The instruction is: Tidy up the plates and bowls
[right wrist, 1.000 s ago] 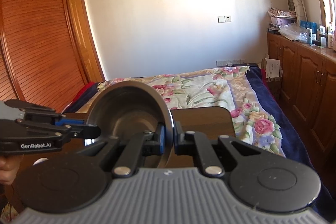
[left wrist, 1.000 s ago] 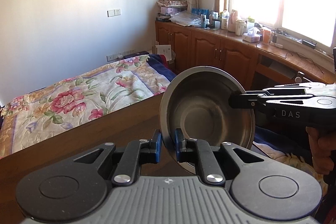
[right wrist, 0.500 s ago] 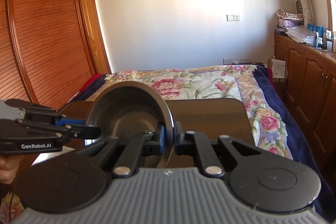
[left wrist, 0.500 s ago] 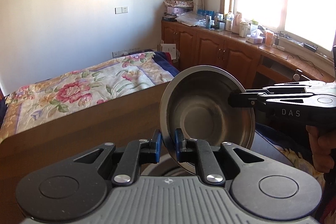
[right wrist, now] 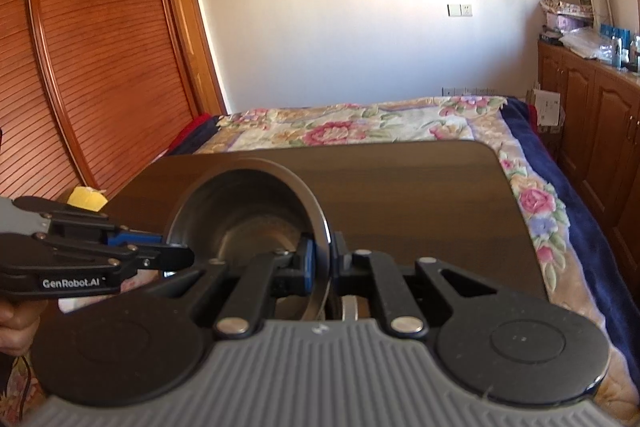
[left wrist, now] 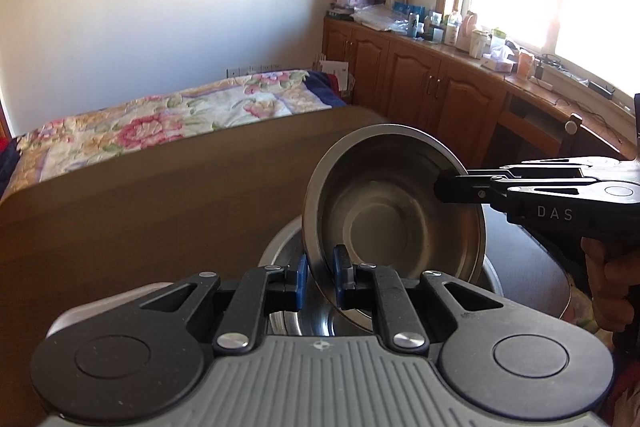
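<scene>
The left gripper (left wrist: 320, 277) is clenched on the near rim of a small steel bowl (left wrist: 394, 211), its blue-padded fingers (left wrist: 301, 281) pinching the rim from both sides. The bowl is tipped on edge with its hollow facing the right gripper, held in the air above a dark wooden table (left wrist: 160, 203). Under it, at the near edge of the table, sits a larger steel bowl (left wrist: 280, 245), only partly visible behind the gripper. The right gripper (left wrist: 450, 185) grasps the opposite rim of the small bowl from the right; the person's hand (left wrist: 612, 287) grips its handle. In the right wrist view the same bowl (right wrist: 248, 211) is clamped between that gripper's fingers (right wrist: 310, 263), with the left gripper (right wrist: 176, 253) on its left rim. A yellow object (right wrist: 86, 199) lies at the table's left edge. Beyond the far edge lies a floral bedspread (right wrist: 360, 125).
</scene>
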`<move>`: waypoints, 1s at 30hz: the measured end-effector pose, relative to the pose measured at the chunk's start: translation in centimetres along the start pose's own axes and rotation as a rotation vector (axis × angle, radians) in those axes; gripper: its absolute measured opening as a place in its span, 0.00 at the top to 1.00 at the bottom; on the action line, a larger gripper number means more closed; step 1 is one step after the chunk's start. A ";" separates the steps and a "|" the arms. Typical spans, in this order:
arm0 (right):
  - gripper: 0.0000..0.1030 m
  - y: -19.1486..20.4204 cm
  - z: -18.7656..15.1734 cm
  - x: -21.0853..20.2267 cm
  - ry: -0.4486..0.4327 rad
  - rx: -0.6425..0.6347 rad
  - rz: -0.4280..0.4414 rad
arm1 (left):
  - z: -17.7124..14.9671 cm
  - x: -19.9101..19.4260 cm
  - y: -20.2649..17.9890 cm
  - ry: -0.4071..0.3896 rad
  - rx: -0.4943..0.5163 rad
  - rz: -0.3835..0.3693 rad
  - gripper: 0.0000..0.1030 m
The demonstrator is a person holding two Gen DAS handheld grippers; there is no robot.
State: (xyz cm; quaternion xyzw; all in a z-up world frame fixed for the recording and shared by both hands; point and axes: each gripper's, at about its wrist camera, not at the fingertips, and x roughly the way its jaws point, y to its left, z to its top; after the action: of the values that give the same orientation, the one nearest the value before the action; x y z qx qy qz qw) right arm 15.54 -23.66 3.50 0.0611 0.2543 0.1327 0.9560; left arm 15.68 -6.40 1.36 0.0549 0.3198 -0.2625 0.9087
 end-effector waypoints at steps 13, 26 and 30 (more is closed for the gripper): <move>0.88 1.2 -2.0 1.1 0.014 0.007 -0.012 | -2.1 0.4 0.1 0.018 0.011 0.034 0.85; 0.88 1.8 -2.9 1.3 -0.013 -0.056 -0.053 | -3.1 1.1 0.2 0.014 0.014 0.036 0.85; 0.87 2.0 -2.9 1.4 -0.026 -0.075 -0.062 | -3.2 0.9 0.1 0.010 0.020 0.041 0.85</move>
State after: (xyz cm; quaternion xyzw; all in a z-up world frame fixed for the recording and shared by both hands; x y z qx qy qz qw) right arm 14.80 -21.20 0.70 0.0192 0.2384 0.1115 0.9645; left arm 14.58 -5.89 -1.72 0.0720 0.3207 -0.2468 0.9116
